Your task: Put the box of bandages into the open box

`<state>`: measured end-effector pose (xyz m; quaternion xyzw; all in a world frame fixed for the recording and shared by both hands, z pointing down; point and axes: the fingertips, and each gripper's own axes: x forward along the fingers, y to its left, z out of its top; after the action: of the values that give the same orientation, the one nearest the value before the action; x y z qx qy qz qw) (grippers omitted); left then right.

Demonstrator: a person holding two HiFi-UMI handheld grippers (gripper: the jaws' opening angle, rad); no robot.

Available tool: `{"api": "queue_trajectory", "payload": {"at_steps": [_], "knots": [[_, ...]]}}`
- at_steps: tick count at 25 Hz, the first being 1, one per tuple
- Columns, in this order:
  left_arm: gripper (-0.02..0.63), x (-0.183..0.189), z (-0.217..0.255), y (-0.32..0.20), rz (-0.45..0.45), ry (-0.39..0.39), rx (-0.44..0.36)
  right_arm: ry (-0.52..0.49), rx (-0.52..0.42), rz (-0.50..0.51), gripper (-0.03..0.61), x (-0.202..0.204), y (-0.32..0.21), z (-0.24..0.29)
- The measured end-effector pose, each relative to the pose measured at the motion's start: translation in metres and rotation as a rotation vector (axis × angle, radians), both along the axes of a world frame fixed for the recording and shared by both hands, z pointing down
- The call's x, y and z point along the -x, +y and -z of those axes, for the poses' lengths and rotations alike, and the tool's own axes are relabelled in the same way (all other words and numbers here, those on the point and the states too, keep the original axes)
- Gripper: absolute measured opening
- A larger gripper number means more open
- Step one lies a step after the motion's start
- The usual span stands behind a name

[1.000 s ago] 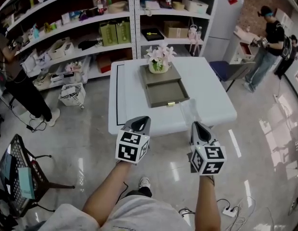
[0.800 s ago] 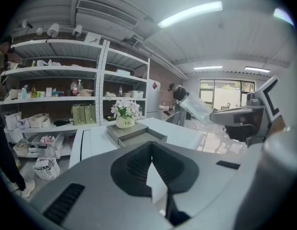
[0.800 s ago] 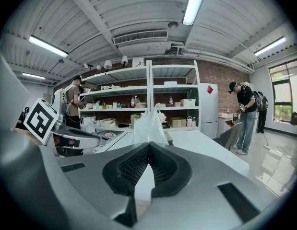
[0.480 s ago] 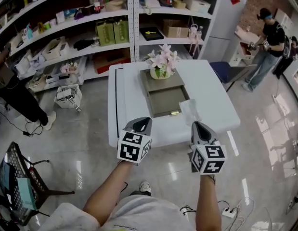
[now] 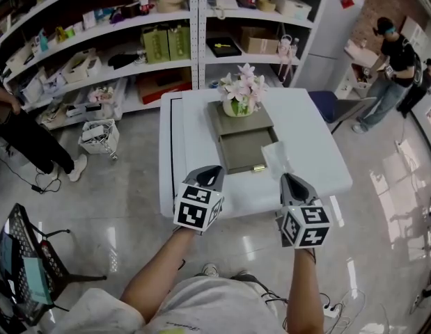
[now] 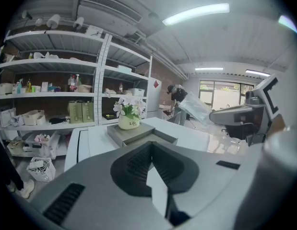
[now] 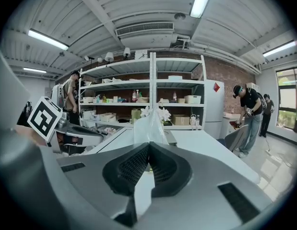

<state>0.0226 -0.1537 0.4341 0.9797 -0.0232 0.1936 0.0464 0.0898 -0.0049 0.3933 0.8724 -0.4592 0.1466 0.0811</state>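
**Bring the package over the drawer before letting go**

The right gripper [image 5: 287,179] is pressed together on the box of bandages [image 5: 277,160]. It looks like a thin, clear package that stands up from the jaws toward 12 o'clock. The left gripper [image 5: 212,172] is pressed together too, with nothing between its jaws. The open box [image 5: 246,152], a grey drawer pulled out under a flower pot [image 5: 241,99], lies on the white table [image 5: 312,152], at about 11 o'clock from the right gripper. I would move the package above the drawer's hollow, lower it inside, and spread the jaws only there. The pot stands close, so it is better to approach from the 6 o'clock side.
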Motion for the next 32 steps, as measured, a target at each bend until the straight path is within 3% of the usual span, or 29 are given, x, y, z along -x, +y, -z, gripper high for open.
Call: {"api": "queue_trajectory", "payload": {"at_steps": [12,20,32], "knots": [[0.003,-0.028,-0.012,-0.027,0.076,-0.019,-0.011,-0.027,0.054,0.144,0.006,-0.043,-0.041,-0.026],[0.003,-0.059,-0.023,-0.046,0.211,-0.045,0.0,-0.041,0.111,0.327,0.006,-0.089,-0.073,-0.045],[0.003,-0.083,-0.031,-0.064,0.405,-0.067,-0.004,-0.046,0.175,0.604,0.006,-0.124,-0.109,-0.064]]}}
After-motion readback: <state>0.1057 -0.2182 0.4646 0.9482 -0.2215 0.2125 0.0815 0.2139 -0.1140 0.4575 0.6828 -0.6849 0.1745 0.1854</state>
